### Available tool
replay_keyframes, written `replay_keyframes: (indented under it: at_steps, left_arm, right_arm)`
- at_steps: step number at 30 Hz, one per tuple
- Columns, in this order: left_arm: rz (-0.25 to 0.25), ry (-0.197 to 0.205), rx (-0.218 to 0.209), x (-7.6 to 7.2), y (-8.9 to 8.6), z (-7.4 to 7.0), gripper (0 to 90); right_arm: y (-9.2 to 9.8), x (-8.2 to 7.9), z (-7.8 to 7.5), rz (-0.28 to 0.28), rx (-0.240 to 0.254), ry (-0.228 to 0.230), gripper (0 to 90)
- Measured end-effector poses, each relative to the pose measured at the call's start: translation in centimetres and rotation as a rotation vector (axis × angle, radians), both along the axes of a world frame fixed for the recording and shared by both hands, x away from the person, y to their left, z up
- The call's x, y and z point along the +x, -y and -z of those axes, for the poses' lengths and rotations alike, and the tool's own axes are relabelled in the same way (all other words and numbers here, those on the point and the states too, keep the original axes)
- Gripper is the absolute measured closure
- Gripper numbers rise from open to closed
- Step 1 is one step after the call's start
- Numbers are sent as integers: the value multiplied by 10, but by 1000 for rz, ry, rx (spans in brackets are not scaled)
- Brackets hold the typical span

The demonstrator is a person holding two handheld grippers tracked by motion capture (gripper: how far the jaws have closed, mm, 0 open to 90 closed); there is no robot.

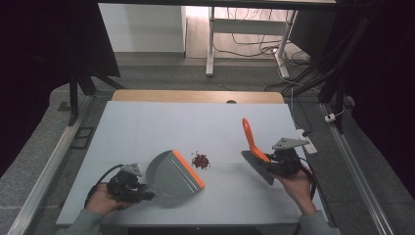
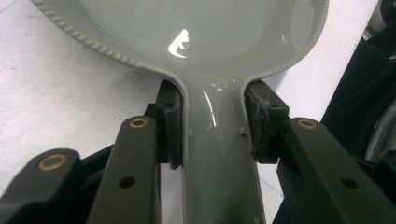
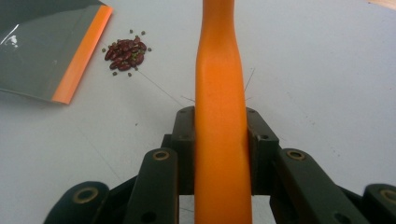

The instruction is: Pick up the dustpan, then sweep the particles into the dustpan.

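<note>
**With both tools gripped, sweeping not yet started**

While the pile of beans (image 1: 200, 160) sits loose on the table (image 1: 147, 127), nothing has gone into the dustpan (image 1: 171, 175), so the job looks set up but undone, judging from the layout.

Left gripper (image 1: 128, 186) has its jaws pinching the dustpan handle from both sides; the left gripper view shows the pads tight on the grey neck. Dustpan lies flat, its orange lip (image 1: 188, 169) just beside the beans, facing them.

Right gripper (image 1: 285, 161) has its jaws clamped on the orange handle of the brush (image 1: 254, 149); bristles hang off the table, on the far side of the beans from the dustpan, well apart from them.

Left to do, probably: lower brush beyond the beans, push them over the lip. A few tiny specks lie scattered around the beans and may need a second pass.
</note>
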State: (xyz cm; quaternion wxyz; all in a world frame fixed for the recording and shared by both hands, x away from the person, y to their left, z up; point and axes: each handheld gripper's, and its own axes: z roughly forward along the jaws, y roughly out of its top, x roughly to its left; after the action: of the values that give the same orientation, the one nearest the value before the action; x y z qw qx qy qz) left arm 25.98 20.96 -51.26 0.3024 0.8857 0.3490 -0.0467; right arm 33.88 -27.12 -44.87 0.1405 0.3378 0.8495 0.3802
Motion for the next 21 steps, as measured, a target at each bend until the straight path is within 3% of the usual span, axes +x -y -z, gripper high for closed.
replay_keyframes:
  at_steps: [12,21]
  left_arm:
    - [-10,-12,-4,1,1,2,616]
    - [-7,-8,-4,1,2,3,616]
  right_arm:
    - [-6,0,-4,-14,-1,17,704]
    - [-34,14,-8,-45,-26,33,704]
